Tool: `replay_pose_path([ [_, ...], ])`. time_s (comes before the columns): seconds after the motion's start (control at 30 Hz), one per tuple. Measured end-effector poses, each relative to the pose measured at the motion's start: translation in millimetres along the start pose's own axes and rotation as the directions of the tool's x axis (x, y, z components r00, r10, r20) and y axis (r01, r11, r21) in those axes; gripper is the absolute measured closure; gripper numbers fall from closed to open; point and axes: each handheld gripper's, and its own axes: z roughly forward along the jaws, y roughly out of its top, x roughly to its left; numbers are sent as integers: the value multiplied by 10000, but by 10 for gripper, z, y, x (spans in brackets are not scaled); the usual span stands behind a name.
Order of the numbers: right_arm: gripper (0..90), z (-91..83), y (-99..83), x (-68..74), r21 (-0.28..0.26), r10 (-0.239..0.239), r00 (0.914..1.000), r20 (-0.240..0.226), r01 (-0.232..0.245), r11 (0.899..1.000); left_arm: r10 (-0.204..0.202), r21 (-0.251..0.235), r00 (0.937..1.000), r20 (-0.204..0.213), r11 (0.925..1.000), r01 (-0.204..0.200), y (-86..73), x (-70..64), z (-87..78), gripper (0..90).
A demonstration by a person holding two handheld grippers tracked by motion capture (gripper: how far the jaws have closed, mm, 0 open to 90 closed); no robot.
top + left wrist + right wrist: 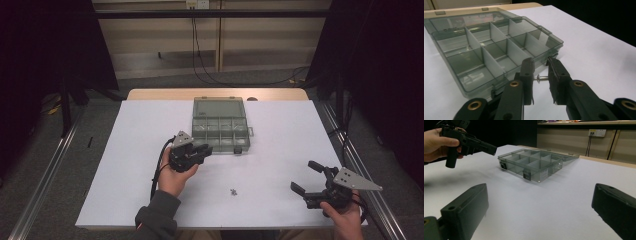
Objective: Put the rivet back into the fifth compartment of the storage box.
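Observation:
A clear grey compartment box [220, 131] lies open on the white table, its lid [219, 106] folded back flat. My left gripper [200, 151] hovers just off the box's near left corner, shut on a small metal screw [541, 79] held crosswise between its jaws. In the left gripper view the box [486, 50] and its several empty compartments lie just ahead of the jaws. My right gripper [307, 177] rests open at the table's near right, nothing between its jaws; its own view shows the box [534, 165] and the left gripper [471, 143] farther off.
A few small screws [233, 191] lie loose on the white table [280, 150] near the front middle. Cables hang down the wall behind. Dark curtains flank both sides, and metal rails run along the floor.

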Motion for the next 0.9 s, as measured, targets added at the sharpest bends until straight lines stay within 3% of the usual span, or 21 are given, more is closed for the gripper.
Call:
replay_pose_path([
  [0.9, 7, -10, -5, 4, -35, 27, 10000, -20, -27, 10000, -30, -258, 9929, -1191, 9997, 0, 170, 217, 35, 746],
])
